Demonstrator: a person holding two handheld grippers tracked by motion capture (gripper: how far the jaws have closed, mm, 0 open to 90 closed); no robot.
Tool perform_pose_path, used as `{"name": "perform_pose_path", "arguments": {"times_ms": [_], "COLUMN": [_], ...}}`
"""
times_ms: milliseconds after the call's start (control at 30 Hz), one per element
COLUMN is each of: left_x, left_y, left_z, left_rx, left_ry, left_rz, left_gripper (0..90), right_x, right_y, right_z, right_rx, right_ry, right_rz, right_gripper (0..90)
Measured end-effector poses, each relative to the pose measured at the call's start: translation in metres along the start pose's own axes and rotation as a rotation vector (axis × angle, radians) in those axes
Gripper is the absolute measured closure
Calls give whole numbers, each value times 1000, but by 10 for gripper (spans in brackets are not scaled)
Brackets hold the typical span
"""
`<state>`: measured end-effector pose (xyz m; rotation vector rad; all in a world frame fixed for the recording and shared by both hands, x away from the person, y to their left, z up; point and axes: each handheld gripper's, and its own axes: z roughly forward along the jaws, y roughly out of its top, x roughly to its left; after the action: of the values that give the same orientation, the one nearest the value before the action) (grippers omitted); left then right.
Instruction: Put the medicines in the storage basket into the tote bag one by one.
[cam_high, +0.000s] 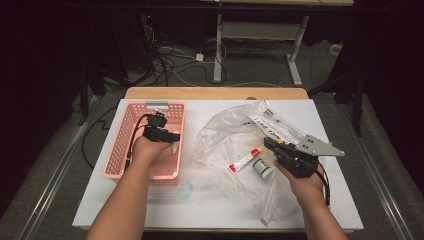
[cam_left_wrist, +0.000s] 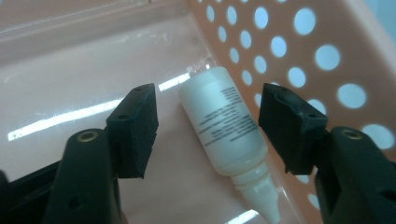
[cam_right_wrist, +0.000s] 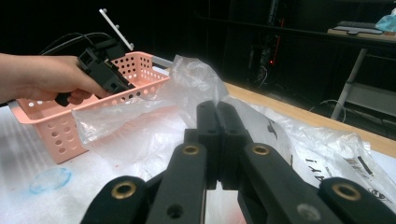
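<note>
A small white squeeze bottle with a pointed nozzle lies on its side on the floor of a pink perforated basket, close against the basket's holed side wall. The left gripper hangs inside the basket with its black jaws standing either side of the bottle; the pads are clear of it, so the claw is released and grips nothing. The basket sits near the left edge of the white tabletop.

Toward the right edge, the right gripper rests over a crumpled clear plastic bag, its jaws clenched together with a fold of the bag seemingly pinched between them, though the contact itself cannot be made out. Beside the bag's opening, near the middle of the tabletop, lie a red-and-white tube and a small white jar with a green band, just beside each other and apart from the basket.

By the look of it, the job is emptying the bag into the basket: one item appears delivered, while the tube and the jar remain to be carried across. A faint blue ring mark shows on the tabletop near the front edge.
</note>
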<state>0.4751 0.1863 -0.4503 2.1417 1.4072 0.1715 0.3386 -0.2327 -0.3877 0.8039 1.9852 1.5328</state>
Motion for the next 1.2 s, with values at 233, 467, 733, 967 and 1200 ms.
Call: {"name": "perform_pose_path", "arguments": {"times_ms": [233,467,733,967,1200], "left_x": [-3,-7,-8,-5,-6], "left_y": [-1,-2,-2,-1,-2], "left_z": [3,8,8,1,-15], "left_rx": [48,105,110,102,55], "left_ry": [41,97,108,101,93], "left_rz": [16,56,56,37,33], "left_gripper": [457,535,578,579,579], "right_x": [0,0,0,0,0], "right_y": [0,0,0,0,1], "right_z": [0,0,0,0,-1], "right_rx": [1,0,0,-1,-3], "right_ry": [2,2,2,2,3], "right_rz": [1,0,1,6,6], "right_gripper": [900,900,900,900,900]}}
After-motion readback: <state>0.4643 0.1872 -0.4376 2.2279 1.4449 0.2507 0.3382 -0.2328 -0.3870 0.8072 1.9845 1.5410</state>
